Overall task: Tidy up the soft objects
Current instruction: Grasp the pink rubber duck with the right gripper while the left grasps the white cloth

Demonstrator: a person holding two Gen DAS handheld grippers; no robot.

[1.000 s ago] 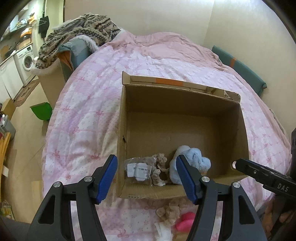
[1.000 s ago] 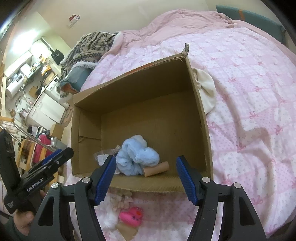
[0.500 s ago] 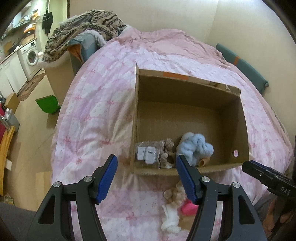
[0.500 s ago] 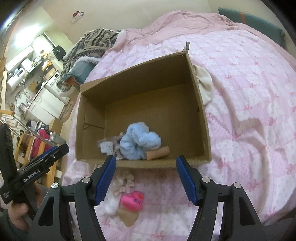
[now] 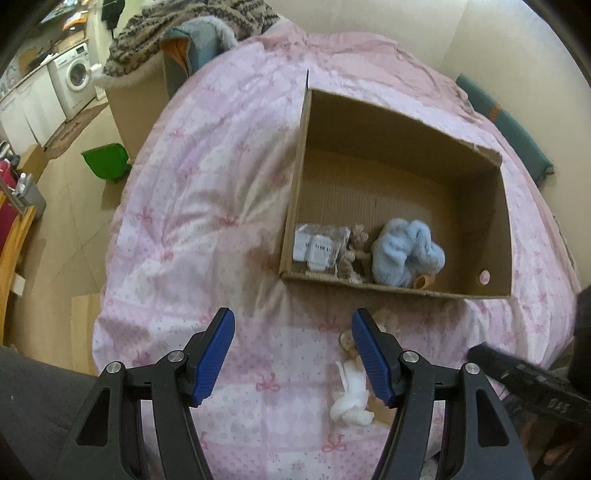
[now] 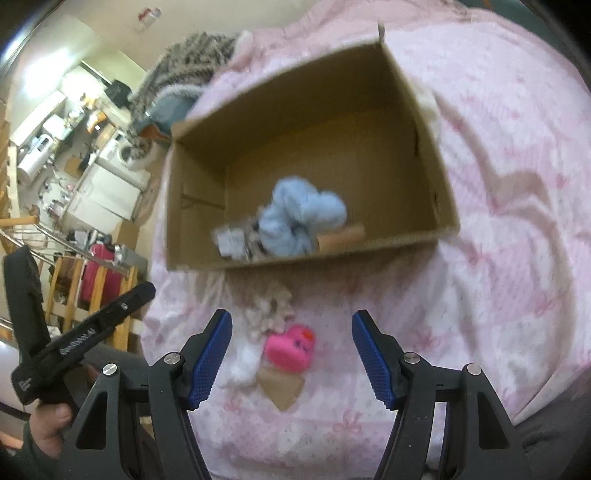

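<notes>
An open cardboard box (image 5: pixel 476 295) (image 6: pixel 295 260) sits on the pink bedspread (image 5: pixel 192 206). Inside lie a fluffy light-blue toy (image 5: pixel 404 254) (image 6: pixel 301 218), a small beige plush (image 5: pixel 351 254), a clear packet with white labels (image 5: pixel 319 247) and a brown tube (image 6: pixel 341 236). In front of the box lie a pink ice-cream plush with a tan cone (image 6: pixel 290 350), a beige plush (image 6: pixel 273 306) and a white plush (image 5: pixel 351 395) (image 6: pixel 243 363). My left gripper (image 5: pixel 291 354) is open above bare bedspread, left of the white plush. My right gripper (image 6: pixel 291 358) is open above the pink plush.
A pile of knitted clothes (image 5: pixel 192 29) lies at the bed's far left corner. A green bin (image 5: pixel 105 162) and a washing machine (image 5: pixel 74 81) stand on the floor left of the bed. A wall runs behind the bed. A hand (image 6: pixel 48 424) grips the left tool.
Both grippers have pulled back from the box toward the bed's near edge and dipped lower. The loose toys in front of the box have come into fuller view. Jaw gaps look unchanged.
</notes>
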